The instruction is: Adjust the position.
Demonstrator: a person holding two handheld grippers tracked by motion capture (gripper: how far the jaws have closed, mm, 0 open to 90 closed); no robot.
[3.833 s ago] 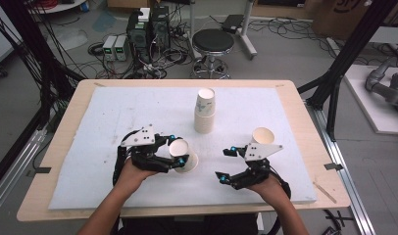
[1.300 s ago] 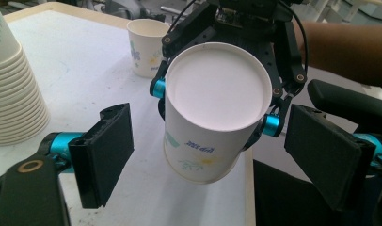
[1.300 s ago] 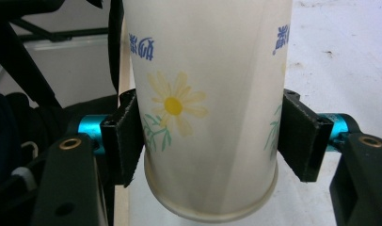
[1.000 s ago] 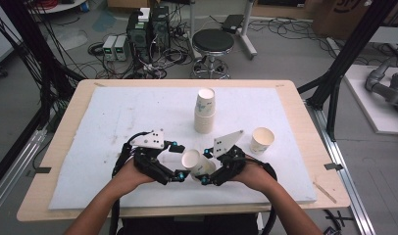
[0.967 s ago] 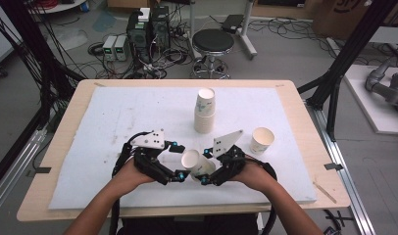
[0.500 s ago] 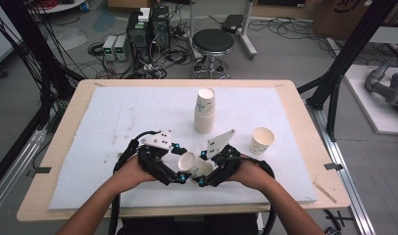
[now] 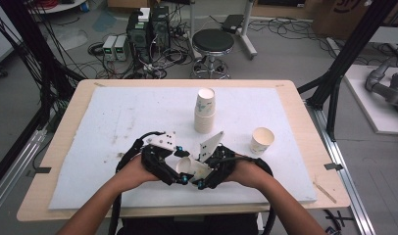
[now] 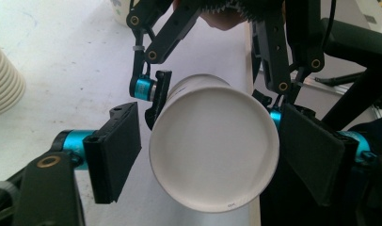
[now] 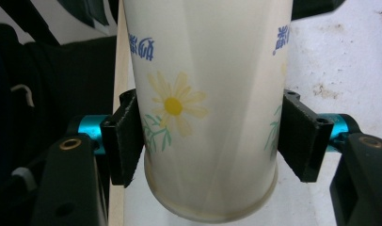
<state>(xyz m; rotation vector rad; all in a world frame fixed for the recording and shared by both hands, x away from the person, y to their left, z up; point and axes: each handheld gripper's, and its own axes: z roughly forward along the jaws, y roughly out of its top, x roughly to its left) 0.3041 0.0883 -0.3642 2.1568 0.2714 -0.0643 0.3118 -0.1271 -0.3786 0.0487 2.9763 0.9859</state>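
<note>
moved: both hands have drawn together at the near edge, white paper cup with a daisy print [image 7: 191, 168] held sideways between them | right gripper [image 9: 212, 141] clamped on its base end | left gripper [image 8: 210, 155] jaws just closing round the rim, gap showing at one pad | step: handover or pulling nested cups apart, likely | next: left must pinch without crushing the rim.

cup [image 9: 208, 108] rim cut off by top edge; blue print too blurred to read
</note>
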